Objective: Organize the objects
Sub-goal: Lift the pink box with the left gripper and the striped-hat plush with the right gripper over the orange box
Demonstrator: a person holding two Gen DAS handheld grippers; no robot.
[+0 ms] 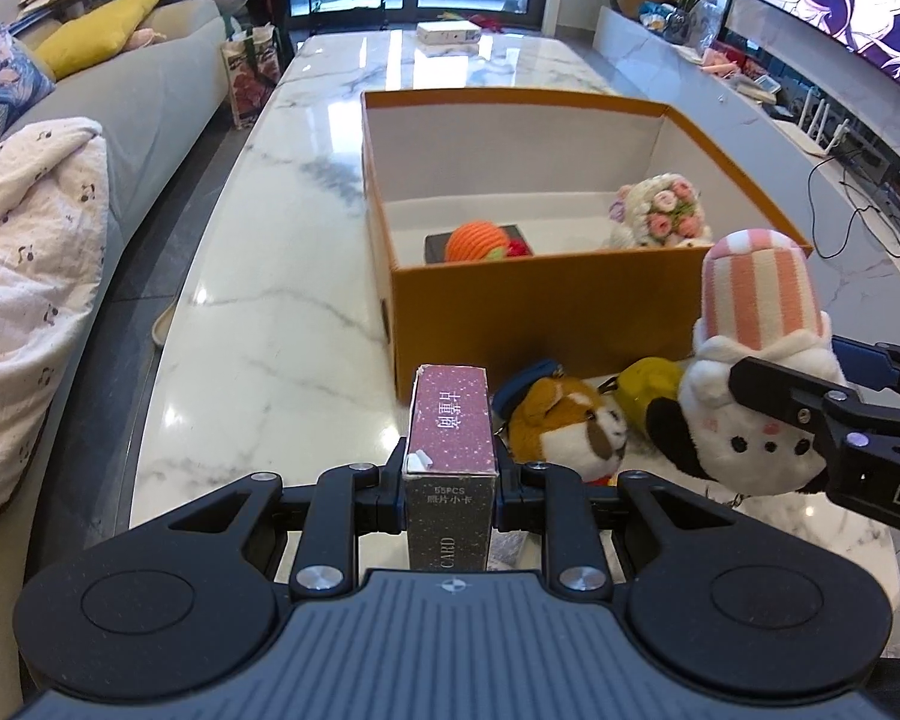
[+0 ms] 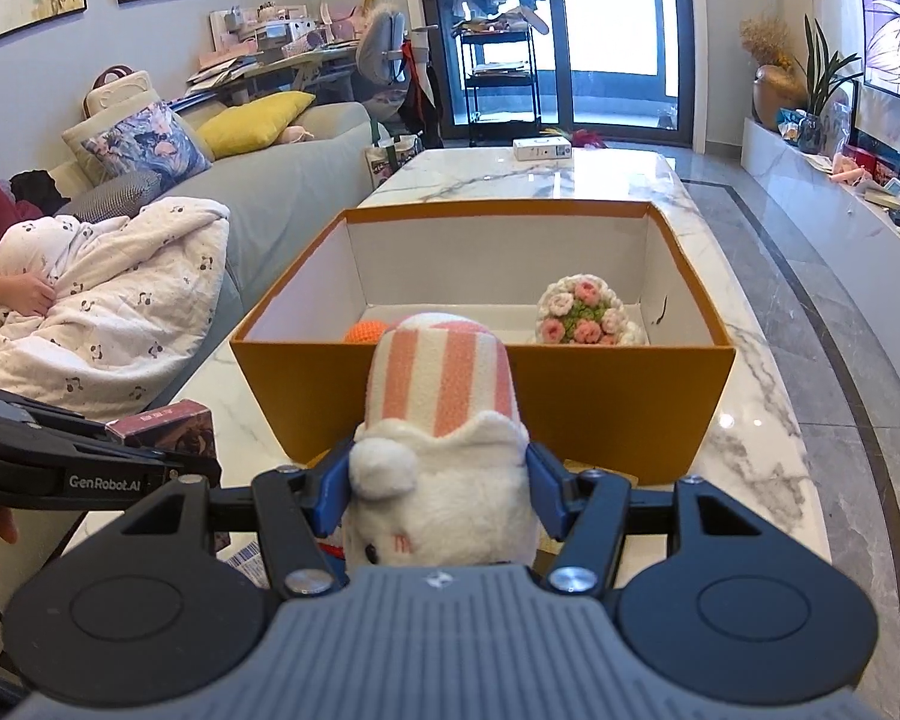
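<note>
Clamping a slim maroon-and-grey cardboard card box (image 1: 450, 468) across its narrow sides, the left gripper (image 1: 450, 495) holds it in front of the open orange cardboard box (image 1: 546, 312), its long axis pointing forward toward that box. The right gripper (image 2: 438, 492) is clenched on a white plush toy with a pink-and-white striped hat (image 2: 441, 450), just before the orange box's near wall, hat tip aimed at the box. A brown plush dog (image 1: 564, 426) lies on the white marble table (image 1: 282, 276) beside that near wall.
</note>
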